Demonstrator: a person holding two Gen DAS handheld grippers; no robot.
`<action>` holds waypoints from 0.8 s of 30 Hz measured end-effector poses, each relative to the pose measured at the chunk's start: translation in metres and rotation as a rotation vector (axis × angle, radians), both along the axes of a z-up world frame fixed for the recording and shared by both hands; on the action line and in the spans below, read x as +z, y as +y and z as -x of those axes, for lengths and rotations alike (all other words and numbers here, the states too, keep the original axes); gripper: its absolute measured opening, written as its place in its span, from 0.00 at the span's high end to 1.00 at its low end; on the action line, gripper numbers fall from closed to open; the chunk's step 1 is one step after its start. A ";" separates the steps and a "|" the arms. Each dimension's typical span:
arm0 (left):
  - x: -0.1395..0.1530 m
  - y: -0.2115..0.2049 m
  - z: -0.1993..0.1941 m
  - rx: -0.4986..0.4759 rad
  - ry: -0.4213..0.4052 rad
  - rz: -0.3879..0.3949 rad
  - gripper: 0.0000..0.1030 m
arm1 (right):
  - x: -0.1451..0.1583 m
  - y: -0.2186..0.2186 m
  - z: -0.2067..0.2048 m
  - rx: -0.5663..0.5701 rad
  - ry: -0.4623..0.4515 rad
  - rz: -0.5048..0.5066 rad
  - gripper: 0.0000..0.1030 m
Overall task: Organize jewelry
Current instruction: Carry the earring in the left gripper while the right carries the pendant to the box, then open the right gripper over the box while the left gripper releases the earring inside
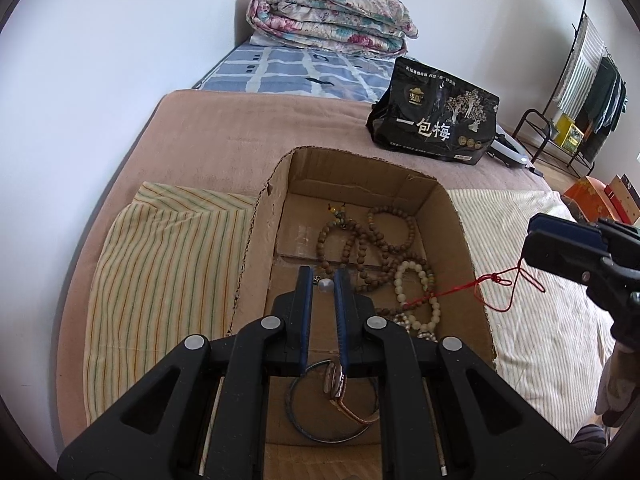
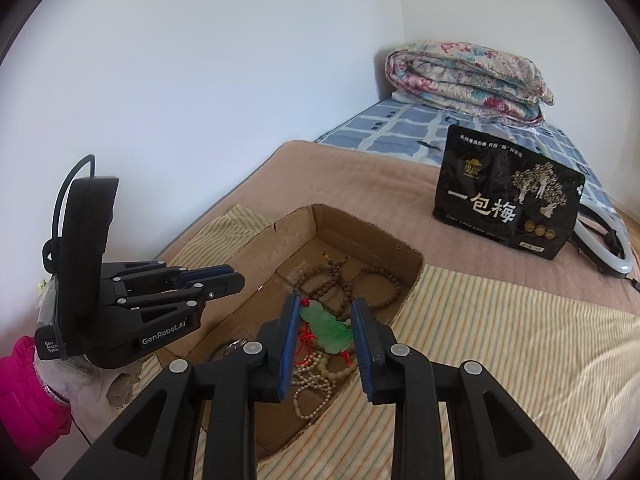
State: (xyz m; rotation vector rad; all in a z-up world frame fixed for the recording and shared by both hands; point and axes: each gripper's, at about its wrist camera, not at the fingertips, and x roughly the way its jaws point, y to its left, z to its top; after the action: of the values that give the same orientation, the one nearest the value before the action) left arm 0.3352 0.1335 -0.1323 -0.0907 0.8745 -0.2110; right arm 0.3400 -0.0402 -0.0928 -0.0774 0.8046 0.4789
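A cardboard box (image 1: 256, 248) sits open on the bed (image 1: 224, 136), resting on a striped cloth (image 1: 160, 264) over a tan blanket. Inside it lie the jewelry pieces: brown bead strands (image 1: 348, 240) toward the far end, a pale bead bracelet (image 1: 420, 296) at about 3 o'clock from the box's middle, and a dark bangle (image 1: 296, 412) with a strap watch (image 1: 340, 384) at the near end, around 6 o'clock.

The left claw (image 1: 323, 280) hovers over the box with its blue-padded fingers a small gap apart. A small pale bead shows between the tips, but whether the pads touch it cannot be told from either view.

In the right wrist view, the right claw (image 2: 326, 320) has its fingers spread apart over the near corner of the box, with a green pendant (image 2: 326, 326) on a red cord (image 2: 306, 338) seen between them. The pendant does not clearly touch either pad, so whether it is held cannot be told. From the left wrist view, the red cord (image 1: 480, 280) runs taut from the pale beads in the box out toward the right claw (image 1: 532, 246) at 3 o'clock.

A black snack bag (image 1: 434, 120) stands on the blanket at 1 o'clock beyond the box, and a folded floral quilt (image 1: 332, 20) lies at 12 o'clock by the wall.
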 end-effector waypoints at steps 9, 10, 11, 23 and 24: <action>-0.005 0.002 -0.004 0.016 0.015 0.000 0.76 | -0.009 0.004 -0.001 -0.008 0.017 0.006 0.59; -0.004 0.002 -0.004 0.017 0.014 0.001 0.69 | -0.009 0.004 -0.001 -0.010 0.018 0.007 0.55; -0.004 0.002 -0.003 0.019 0.009 0.004 0.60 | -0.009 0.003 -0.001 -0.014 0.019 0.009 0.50; -0.003 0.001 -0.001 0.030 0.003 -0.006 0.60 | -0.011 -0.006 0.001 -0.064 0.012 0.007 0.14; -0.003 0.001 -0.001 0.029 0.002 -0.006 0.60 | -0.011 -0.006 0.001 -0.067 0.011 0.007 0.13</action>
State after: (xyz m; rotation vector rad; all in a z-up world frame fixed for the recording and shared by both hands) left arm 0.3357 0.1346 -0.1352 -0.0982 0.8751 -0.1808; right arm 0.3390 -0.0465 -0.1033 -0.0543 0.8176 0.4140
